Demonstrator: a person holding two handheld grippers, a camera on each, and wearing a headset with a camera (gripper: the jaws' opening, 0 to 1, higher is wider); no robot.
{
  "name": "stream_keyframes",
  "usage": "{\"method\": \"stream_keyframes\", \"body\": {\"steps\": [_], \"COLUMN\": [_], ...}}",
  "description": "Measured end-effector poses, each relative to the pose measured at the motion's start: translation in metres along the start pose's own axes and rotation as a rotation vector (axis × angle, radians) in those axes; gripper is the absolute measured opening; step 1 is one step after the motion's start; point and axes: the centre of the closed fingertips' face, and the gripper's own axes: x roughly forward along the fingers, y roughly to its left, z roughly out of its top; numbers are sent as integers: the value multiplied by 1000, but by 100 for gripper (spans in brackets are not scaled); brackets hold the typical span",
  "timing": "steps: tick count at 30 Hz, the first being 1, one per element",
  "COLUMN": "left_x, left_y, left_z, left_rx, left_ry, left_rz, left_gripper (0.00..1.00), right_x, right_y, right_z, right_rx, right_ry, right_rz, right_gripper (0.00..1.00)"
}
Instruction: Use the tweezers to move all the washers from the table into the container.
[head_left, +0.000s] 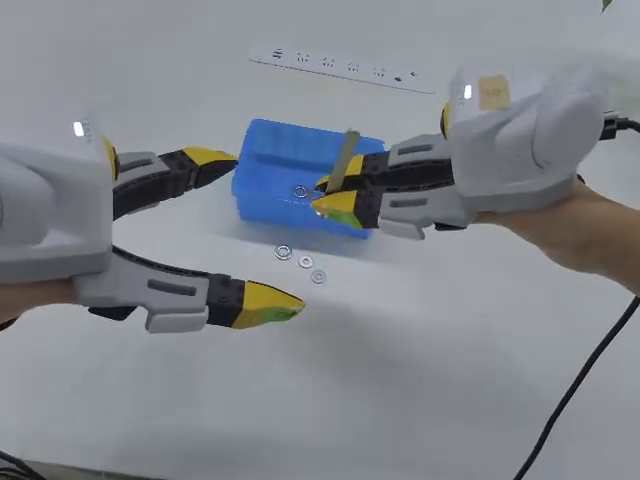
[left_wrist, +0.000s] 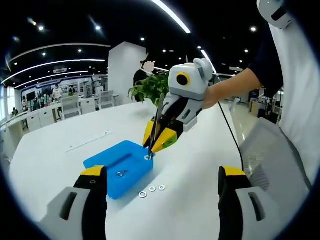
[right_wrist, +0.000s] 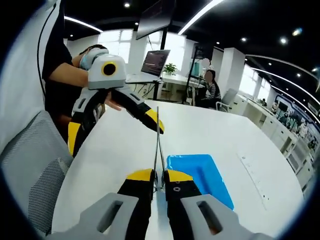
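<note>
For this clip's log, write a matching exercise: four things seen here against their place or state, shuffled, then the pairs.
1. tweezers
2. left gripper
3. three washers
4. power strip

A. on the table just in front of the container
B. open, holding nothing
C. far side of the table, beyond the container
D. clamped in the right gripper

Pairs: 1-D, 2-B, 3-A, 4-C

We saw three silver washers (head_left: 305, 262) on the table beside the blue container (head_left: 265, 150), another washer (head_left: 300, 192) inside, and tweezers (head_left: 345, 160) pointing down into it.
</note>
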Motion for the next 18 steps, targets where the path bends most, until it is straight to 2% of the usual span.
{"method": "stream_keyframes", "body": {"steps": [2, 8, 14, 18], "left_x": [-2, -4, -9, -14], "left_y": [1, 2, 8, 10], "left_z": [-2, -9, -11, -13], "left_rx": [-3, -19, -63, -102], "left_ry": [-1, 10, -10, -30], "left_rz": [6, 24, 66, 94], "left_gripper": [99, 99, 99, 99], "right_x": [0, 5, 22, 37], "right_y": [-7, -42, -71, -78], "right_z": [1, 4, -13, -29], "right_rx": [2, 28, 63, 87], "right_ry": [-3, -33, -23, -1], "right_rz": [-6, -51, -80, -74], "right_gripper": [10, 10, 10, 10]}}
